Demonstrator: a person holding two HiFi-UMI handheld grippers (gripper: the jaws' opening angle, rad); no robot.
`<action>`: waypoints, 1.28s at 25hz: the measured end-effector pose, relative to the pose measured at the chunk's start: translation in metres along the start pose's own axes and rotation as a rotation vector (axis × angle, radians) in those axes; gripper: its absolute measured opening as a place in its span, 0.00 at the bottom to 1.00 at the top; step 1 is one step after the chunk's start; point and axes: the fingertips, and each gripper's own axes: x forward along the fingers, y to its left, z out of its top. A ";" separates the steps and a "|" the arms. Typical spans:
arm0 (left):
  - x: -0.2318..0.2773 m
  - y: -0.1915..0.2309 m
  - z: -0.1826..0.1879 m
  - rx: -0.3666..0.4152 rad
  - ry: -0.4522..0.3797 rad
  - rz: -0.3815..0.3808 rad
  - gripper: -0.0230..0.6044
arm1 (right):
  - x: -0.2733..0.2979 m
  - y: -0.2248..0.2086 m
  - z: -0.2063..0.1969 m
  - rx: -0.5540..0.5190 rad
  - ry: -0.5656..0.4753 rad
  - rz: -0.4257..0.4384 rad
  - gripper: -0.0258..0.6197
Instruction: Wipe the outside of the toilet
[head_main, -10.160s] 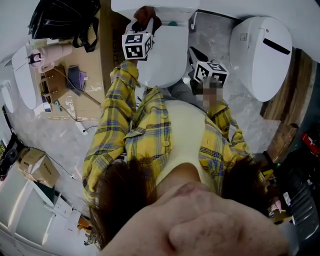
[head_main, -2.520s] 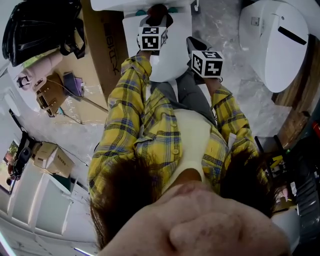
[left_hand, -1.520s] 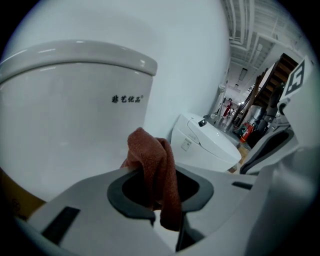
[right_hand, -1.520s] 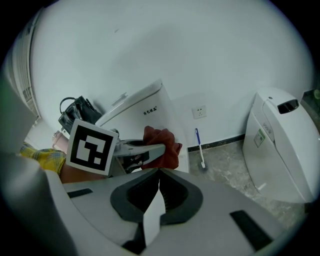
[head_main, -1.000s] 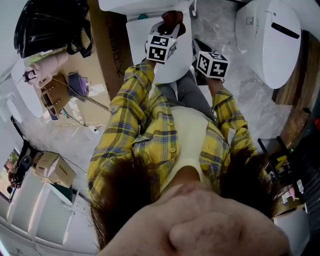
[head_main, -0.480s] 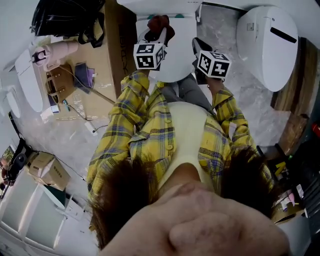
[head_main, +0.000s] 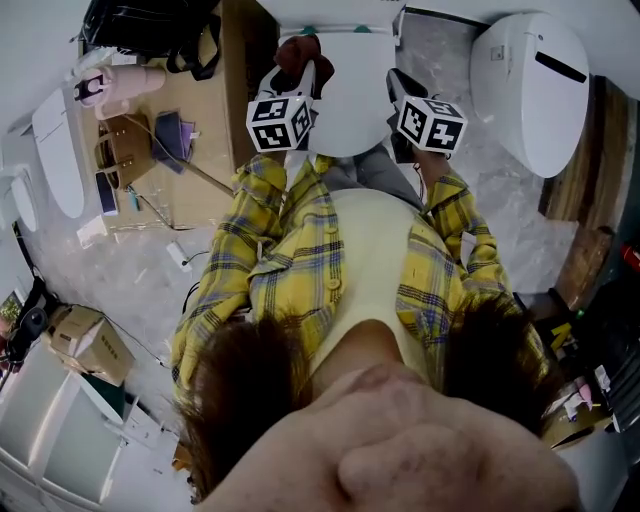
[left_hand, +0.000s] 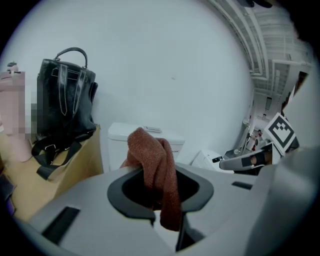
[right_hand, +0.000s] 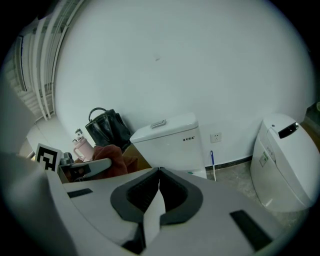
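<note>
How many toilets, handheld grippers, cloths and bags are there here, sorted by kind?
Toilets: 2 (toilet with a cistern, lidded toilet)
Grippers: 2 (left gripper, right gripper)
Cloths: 1 (reddish-brown cloth, clamped in the left gripper)
Bags: 1 (black handbag)
Total: 6

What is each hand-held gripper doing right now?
Left hand-held gripper: closed on the red-brown cloth.
Right hand-held gripper: closed, holding nothing.
</note>
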 end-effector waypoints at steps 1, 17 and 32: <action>-0.006 0.000 0.001 -0.007 -0.004 0.000 0.19 | -0.003 0.003 0.002 -0.005 -0.007 0.001 0.08; -0.085 -0.004 -0.004 -0.018 -0.040 0.010 0.19 | -0.040 0.039 0.000 -0.037 -0.062 0.031 0.08; -0.115 0.001 -0.027 -0.040 -0.018 0.053 0.19 | -0.058 0.058 -0.009 -0.069 -0.077 0.039 0.08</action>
